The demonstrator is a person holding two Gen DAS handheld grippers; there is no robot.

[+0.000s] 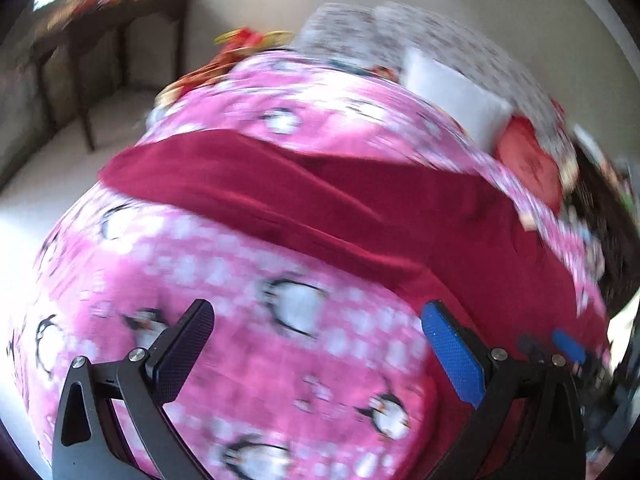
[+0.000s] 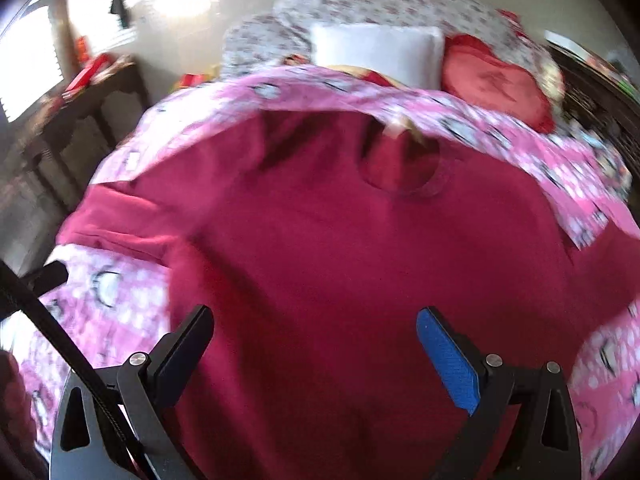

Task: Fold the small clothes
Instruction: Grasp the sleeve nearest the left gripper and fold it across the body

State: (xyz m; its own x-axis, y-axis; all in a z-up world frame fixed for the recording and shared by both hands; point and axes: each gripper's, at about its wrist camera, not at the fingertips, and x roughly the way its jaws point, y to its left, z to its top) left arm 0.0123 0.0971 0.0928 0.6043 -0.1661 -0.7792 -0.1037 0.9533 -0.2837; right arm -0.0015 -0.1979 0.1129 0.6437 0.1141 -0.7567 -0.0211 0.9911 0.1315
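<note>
Crimson shirt (image 2: 320, 248) lies spread flat on the bed, on top of the pink penguin blanket (image 1: 248, 360), its round neck opening (image 2: 400, 164) facing away from me toward the white pillow (image 2: 376, 54) and the red cushion (image 2: 492, 76). I judge it laid out this way so both sleeves and the hem can be reached before any fold is made. One sleeve (image 1: 192, 176) stretches out to the left across the blanket. My left fingers (image 1: 316, 356) are spread wide and hold nothing; they hover over bare blanket just beside the shirt's lower edge. My right fingers (image 2: 316, 352) are spread as well, empty, hanging over the body of the shirt. Both views are blurred, so I cannot tell how close the tips are to the cloth. No fold looks started yet.
</note>
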